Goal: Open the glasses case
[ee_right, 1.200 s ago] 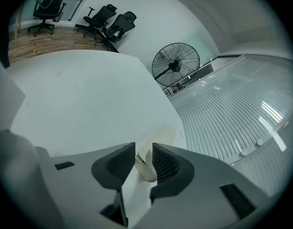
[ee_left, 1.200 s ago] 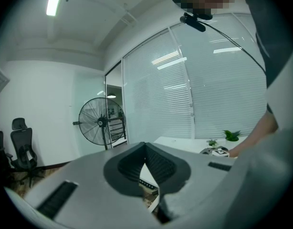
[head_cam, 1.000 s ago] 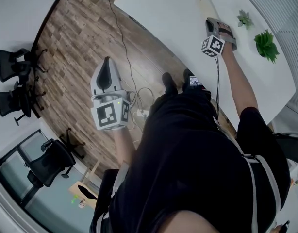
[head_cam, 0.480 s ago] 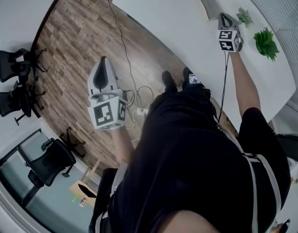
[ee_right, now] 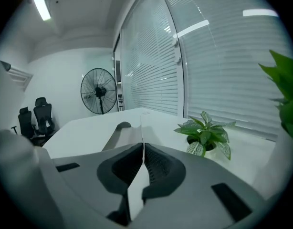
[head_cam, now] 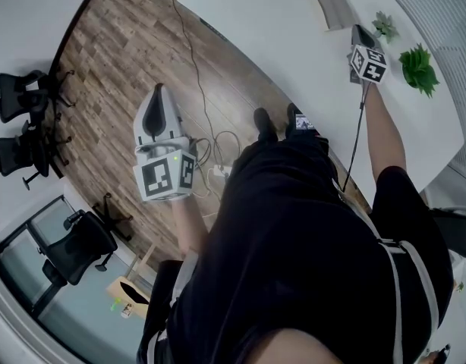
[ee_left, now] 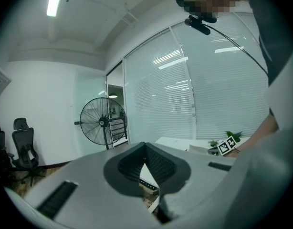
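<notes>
In the head view, my left hand-held gripper (head_cam: 159, 91) hangs over the brown wooden plank floor (head_cam: 111, 59), well clear of the white table (head_cam: 271, 29). My right hand-held gripper (head_cam: 357, 30) meets the open grey glasses case (head_cam: 335, 6), which lies near the table's edge where two small green potted plants (head_cam: 417, 68) stand.

In the left gripper view, my jaws are pressed together with nothing between them, and a black standing fan (ee_left: 102, 123) stands beyond.

In the right gripper view, my jaws are clamped on the case's thin upright edge.
</notes>
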Available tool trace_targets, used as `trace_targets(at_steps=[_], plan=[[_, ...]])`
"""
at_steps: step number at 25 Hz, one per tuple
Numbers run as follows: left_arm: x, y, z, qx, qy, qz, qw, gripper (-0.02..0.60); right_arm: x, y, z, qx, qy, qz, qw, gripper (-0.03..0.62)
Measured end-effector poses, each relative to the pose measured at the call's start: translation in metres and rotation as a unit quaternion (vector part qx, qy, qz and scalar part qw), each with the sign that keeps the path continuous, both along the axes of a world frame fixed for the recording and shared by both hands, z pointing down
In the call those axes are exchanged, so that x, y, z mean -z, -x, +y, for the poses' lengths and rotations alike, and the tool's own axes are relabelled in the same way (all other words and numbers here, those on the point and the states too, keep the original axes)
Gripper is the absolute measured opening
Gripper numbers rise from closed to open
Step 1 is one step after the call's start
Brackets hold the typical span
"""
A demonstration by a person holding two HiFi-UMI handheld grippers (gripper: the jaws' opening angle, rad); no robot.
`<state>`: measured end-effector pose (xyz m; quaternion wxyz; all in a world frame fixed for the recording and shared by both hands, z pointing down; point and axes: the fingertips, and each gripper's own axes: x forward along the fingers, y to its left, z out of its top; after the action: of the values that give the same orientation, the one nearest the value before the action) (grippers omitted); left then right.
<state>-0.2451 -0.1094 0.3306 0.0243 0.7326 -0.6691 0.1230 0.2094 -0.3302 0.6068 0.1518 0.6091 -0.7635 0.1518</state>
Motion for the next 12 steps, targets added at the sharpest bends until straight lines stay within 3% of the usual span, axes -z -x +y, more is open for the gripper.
trace_targets(at_steps=[6, 12], plan=[[-0.002, 0.001, 0.003, -0.002, 0.002, -0.001, 1.0, -0.003, 0.006, -0.006, 0.003, -0.025, -0.005, -0.052, 0.998, 0.026], [-0.007, 0.001, 0.006, -0.004, 0.005, 0.01, 0.9999, -0.003, 0.008, -0.018, 0.011, -0.047, -0.005, -0.073, 0.996, 0.026]])
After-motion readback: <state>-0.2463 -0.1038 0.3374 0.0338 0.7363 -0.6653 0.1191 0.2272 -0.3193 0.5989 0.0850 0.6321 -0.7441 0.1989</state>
